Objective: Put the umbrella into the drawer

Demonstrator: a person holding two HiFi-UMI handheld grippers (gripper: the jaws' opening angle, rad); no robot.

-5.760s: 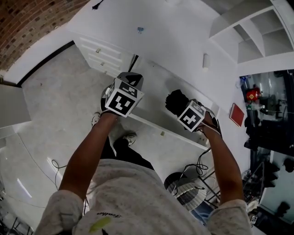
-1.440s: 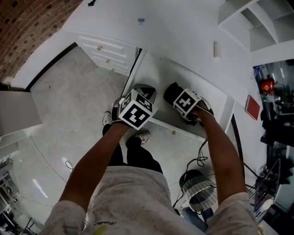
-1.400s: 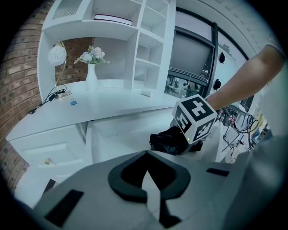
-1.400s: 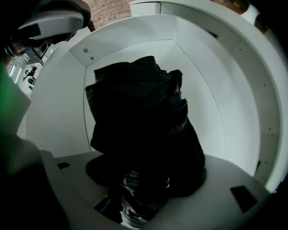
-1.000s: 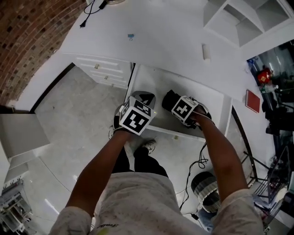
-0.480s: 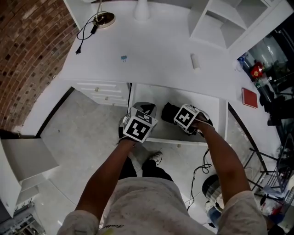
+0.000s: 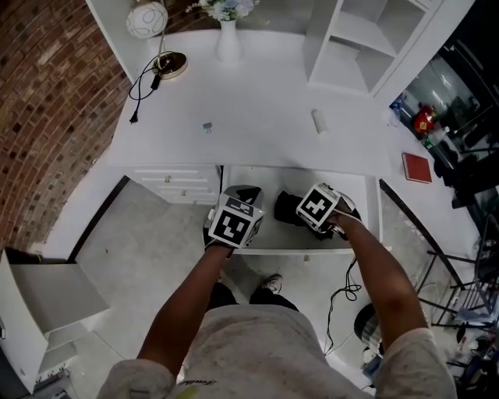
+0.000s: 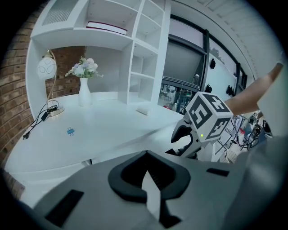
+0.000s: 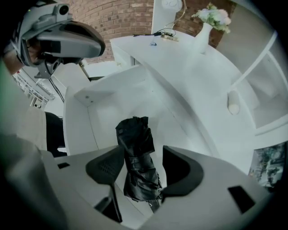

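Observation:
The black folded umbrella (image 7: 288, 209) points into the open white drawer (image 7: 265, 240) under the desk. My right gripper (image 7: 306, 212) is shut on its near end. In the right gripper view the umbrella (image 9: 136, 155) runs out between the two pads, its far end over the drawer (image 9: 108, 101) floor. My left gripper (image 7: 243, 195) hangs at the drawer's left front corner, shut with nothing in it. The left gripper (image 8: 146, 177) view shows the right gripper's marker cube (image 8: 208, 116) beside it.
The white desk top (image 7: 257, 109) lies above the drawer, with a lamp (image 7: 150, 22), a vase (image 7: 228, 47), a blue clip (image 7: 207, 127) and a small white roll (image 7: 317, 121). Shelves (image 7: 351, 35) stand at back right. A drawer cabinet (image 7: 181, 185) is left; a red book (image 7: 417, 167) right.
The head view has swung up, so more of the desk top and the shelves show. Both grippers keep their places at the drawer, the right one still holding the umbrella.

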